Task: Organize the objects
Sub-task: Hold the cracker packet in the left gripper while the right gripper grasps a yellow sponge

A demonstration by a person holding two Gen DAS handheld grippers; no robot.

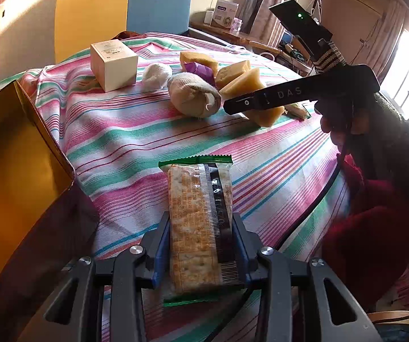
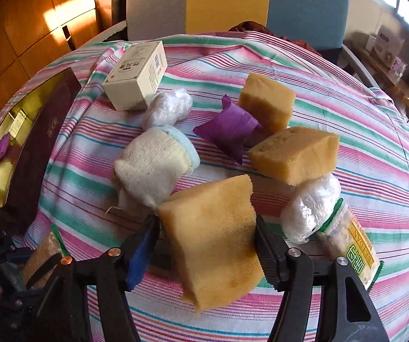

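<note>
A cracker pack (image 1: 201, 222) is being held lengthwise between the closed jaws of the left gripper (image 1: 201, 245), above the near edge of a striped cloth (image 1: 136, 131) that is covering the table. At the cloth's left edge a gold-lined box (image 1: 19, 165) is standing open, with a purple packet and a small card already lying inside it, as the right wrist view is showing.

In the right wrist view a sponge (image 2: 216, 242) is sitting tilted between the jaws of the right gripper (image 2: 208, 245). The right pad is seen touching its edge; on the left, contact cannot be told, so a firm grip is not being claimed. Just behind it are lying a sock (image 2: 153, 168), two more sponges (image 2: 292, 154), a purple wrapper (image 2: 230, 128), two plastic-wrapped balls (image 2: 310, 211) and a second cracker pack (image 2: 355, 253). A cream carton (image 2: 139, 77) is standing nearer the far left corner.

The step in hand is judged to be the taking of the sponge for sorting. For this to be done well, the jaws should be closed squarely across the sponge's middle, the soft foam being squeezed only lightly, and it should be lifted straight up so the wrapped ball and sock beside it are not being dragged.
</note>
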